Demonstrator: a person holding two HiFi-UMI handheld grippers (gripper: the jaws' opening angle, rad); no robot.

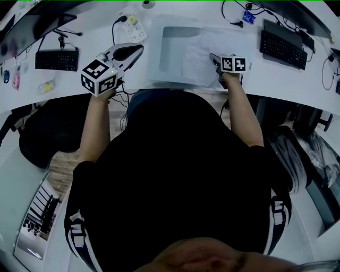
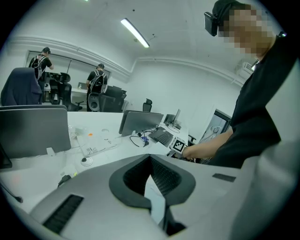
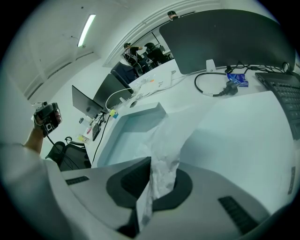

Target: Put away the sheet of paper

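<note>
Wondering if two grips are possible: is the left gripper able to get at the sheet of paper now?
Probably yes: nothing stands between the left gripper and the sheet of paper at the tray, though its jaws look shut.

The tabletop (image 1: 95, 34) is long and white. In the middle, near its front edge, sits a flat white tray (image 1: 155, 53). A crumpled sheet of paper (image 1: 204, 53) lies over the tray's right side. A white power strip (image 1: 134, 29) lies behind the tray's left corner, toward the back edge.

Toward the left end lies a black keyboard (image 1: 57, 59). Close by, near the front edge, are a small yellow thing (image 1: 47, 86) and a pink thing (image 1: 16, 79).

Toward the right end lies a second black keyboard (image 1: 283, 49). A black cable (image 1: 234, 13) and a small blue thing (image 1: 248, 17) lie near the back edge.
</note>
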